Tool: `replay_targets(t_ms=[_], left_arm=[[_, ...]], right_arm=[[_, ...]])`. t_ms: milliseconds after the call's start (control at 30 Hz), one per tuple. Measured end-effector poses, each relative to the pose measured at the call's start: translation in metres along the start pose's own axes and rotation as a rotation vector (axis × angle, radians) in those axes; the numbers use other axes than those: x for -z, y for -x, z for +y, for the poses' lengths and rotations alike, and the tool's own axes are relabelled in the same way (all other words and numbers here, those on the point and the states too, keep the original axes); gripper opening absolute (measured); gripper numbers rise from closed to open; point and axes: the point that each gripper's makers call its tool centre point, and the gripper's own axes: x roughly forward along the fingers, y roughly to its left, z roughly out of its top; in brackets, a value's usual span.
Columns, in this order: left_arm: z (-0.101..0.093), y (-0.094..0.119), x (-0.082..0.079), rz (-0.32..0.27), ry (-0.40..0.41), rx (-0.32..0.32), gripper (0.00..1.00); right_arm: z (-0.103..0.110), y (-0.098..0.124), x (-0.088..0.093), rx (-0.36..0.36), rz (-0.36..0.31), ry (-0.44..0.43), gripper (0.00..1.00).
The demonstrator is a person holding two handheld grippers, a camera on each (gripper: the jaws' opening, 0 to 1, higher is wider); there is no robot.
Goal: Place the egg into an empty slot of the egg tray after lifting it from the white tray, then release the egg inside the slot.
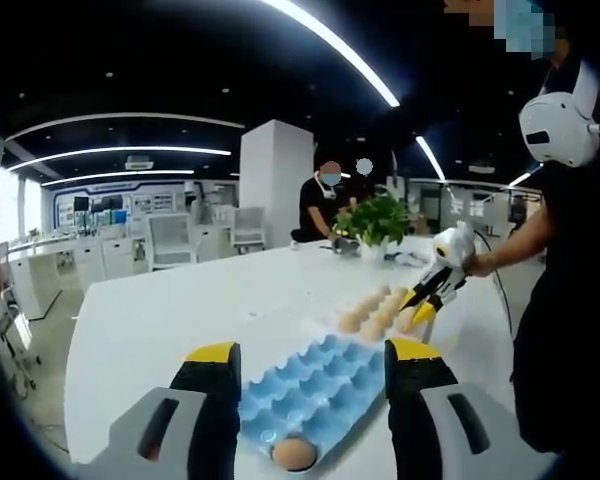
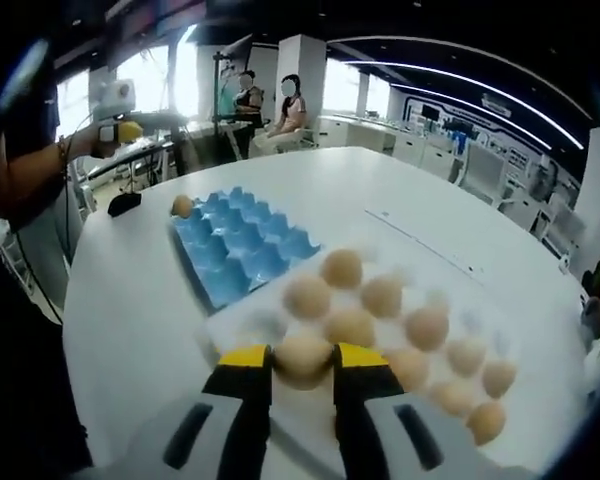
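Note:
A blue egg tray (image 1: 310, 385) lies between the wide-apart jaws of my left gripper (image 1: 312, 352), which is open and holds nothing. One brown egg (image 1: 294, 453) sits in a near corner slot of it. Beyond it, the white tray (image 1: 325, 318) carries several eggs, and my right gripper (image 1: 421, 308) dips onto them. In the right gripper view, my right gripper (image 2: 302, 362) is shut on an egg (image 2: 302, 348) that rests low in the white tray (image 2: 242, 322). The blue tray (image 2: 240, 245) lies behind, with its single egg (image 2: 183, 205) at the far corner. The left gripper (image 2: 120, 115) hovers at upper left.
Both trays lie on a large white table (image 1: 160, 320). A potted plant (image 1: 378, 220) stands at its far end near a seated person (image 1: 325, 200). A small black object (image 2: 125, 203) lies by the table edge. The person holding the grippers stands at the right (image 1: 570, 300).

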Motion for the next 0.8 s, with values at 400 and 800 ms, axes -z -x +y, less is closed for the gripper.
replay_targets(t_ms=[400, 800], left_arm=[[0.000, 0.003, 0.001, 0.001, 0.000, -0.005, 0.58], [0.003, 0.007, 0.001, 0.002, 0.001, -0.013, 0.58]], right_arm=[[0.021, -0.016, -0.024, -0.056, -0.047, 0.036, 0.23], [0.052, -0.041, -0.050, -0.144, -0.087, 0.075, 0.23]])
